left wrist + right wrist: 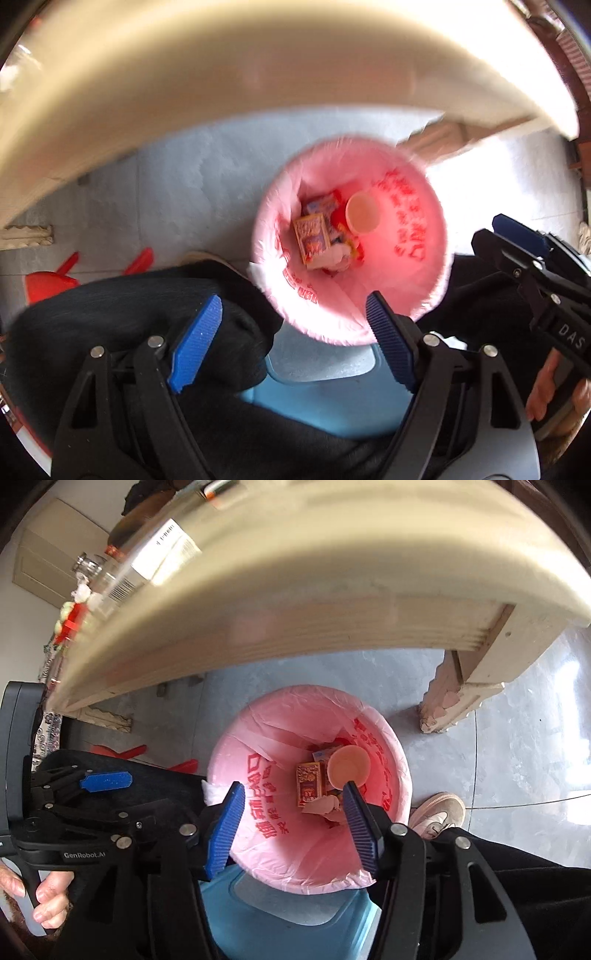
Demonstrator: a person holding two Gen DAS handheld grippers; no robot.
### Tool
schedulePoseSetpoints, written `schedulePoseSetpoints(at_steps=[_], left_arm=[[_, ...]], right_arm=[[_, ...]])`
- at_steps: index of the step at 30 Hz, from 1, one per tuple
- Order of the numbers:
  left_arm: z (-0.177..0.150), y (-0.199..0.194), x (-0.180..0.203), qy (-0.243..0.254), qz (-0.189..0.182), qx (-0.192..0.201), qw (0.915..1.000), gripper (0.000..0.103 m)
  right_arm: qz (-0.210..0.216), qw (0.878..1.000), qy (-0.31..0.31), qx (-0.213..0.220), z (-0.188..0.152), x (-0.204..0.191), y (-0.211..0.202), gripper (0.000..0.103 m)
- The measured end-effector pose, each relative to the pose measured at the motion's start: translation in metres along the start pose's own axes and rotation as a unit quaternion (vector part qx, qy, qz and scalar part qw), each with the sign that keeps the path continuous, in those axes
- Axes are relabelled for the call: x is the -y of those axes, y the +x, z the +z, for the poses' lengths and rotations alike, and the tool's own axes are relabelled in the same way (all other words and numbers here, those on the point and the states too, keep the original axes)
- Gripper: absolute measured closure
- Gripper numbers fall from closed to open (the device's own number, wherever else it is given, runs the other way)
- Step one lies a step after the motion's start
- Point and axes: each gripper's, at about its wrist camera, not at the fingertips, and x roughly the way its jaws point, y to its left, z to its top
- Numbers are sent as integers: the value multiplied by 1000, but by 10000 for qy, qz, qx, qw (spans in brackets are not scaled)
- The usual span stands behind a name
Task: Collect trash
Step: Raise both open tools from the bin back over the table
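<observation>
- left gripper (291, 339): jaws stand wide apart, nothing between the blue pads; it hangs above the near rim of the bin, pointing down.
- right gripper (293, 827): jaws apart, nothing between the pads; it too is above the bin, over its near rim.
- bin (236, 746): round, lined with a pink bag printed in red characters, standing on the grey floor (517, 738) below the edge of a pale wooden table (295, 609).
- trash inside the bin: a red carton (308, 782), a paper cup (349, 768) lying with its mouth upward just beside it, and crumpled scraps beneath; finer detail is blurred.
- a blue stool (288, 915) sits at the near side of the bin.
- a person's shoe (439, 812) rests on the floor right of the bin.
</observation>
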Motion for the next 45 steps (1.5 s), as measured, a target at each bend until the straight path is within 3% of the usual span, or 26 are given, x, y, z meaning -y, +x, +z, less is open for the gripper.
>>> schedulePoseSetpoints(at_steps=[7,10,12,16,20,29,45], left_arm=[[19,-135,-10,55,416,894,9951,24],[31,-182,-8,134,438,1114,9927,18],[38,-206,-6,179,348,1190,9921,18],[52,-241,4,317,566,1370,9885,18],[69,-262,5,334,426,1330,9896,18],[107,-277,11,273,560,1419,9879,18],[165,-208,14,246,354,755,9962,18]], right_arm=[[280,9962,-585,575,46,-29,-102,26],[432,9935,-832,639,78,-44,-138,25],[449,9915,-999,698,100,-56,-162,25],[409,9864,-1295,930,141,-78,-201,25],[433,9813,-1567,1030,177,-100,-225,25],[369,9752,-1886,1093,240,-126,-234,25],[442,9768,-2007,598,299,-125,-170,25]])
